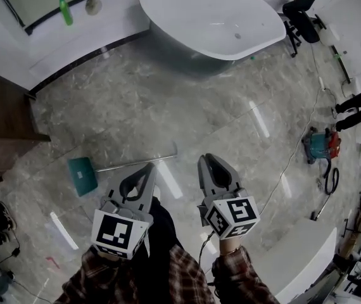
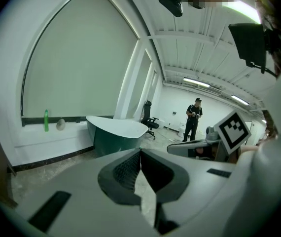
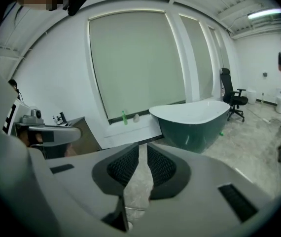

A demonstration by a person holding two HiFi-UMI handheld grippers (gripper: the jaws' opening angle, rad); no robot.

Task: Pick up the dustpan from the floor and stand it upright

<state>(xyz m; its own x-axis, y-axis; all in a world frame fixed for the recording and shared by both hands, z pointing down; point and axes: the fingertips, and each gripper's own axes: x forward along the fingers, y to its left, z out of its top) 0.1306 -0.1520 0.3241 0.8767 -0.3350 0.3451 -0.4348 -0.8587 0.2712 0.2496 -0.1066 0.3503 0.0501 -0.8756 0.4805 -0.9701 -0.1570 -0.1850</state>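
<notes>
The dustpan lies flat on the marble floor in the head view, its teal pan point(image 1: 82, 176) to the left and its thin metal handle point(image 1: 136, 163) running right towards the grippers. My left gripper point(image 1: 149, 166) hovers just above the handle's right part, and its jaws meet at the tip point(image 2: 140, 152), shut on nothing. My right gripper point(image 1: 206, 159) is to the right of the handle's end, apart from it. Its jaws point(image 3: 143, 148) stand a narrow slit apart, open, with only floor showing between them.
A white and dark green bathtub point(image 1: 212, 21) stands ahead, with a green bottle point(image 1: 65, 10) on the ledge behind it. A wooden cabinet point(image 1: 3, 125) is at the left and a teal machine point(image 1: 320, 145) with a cable at the right. A person point(image 2: 193, 118) stands far off.
</notes>
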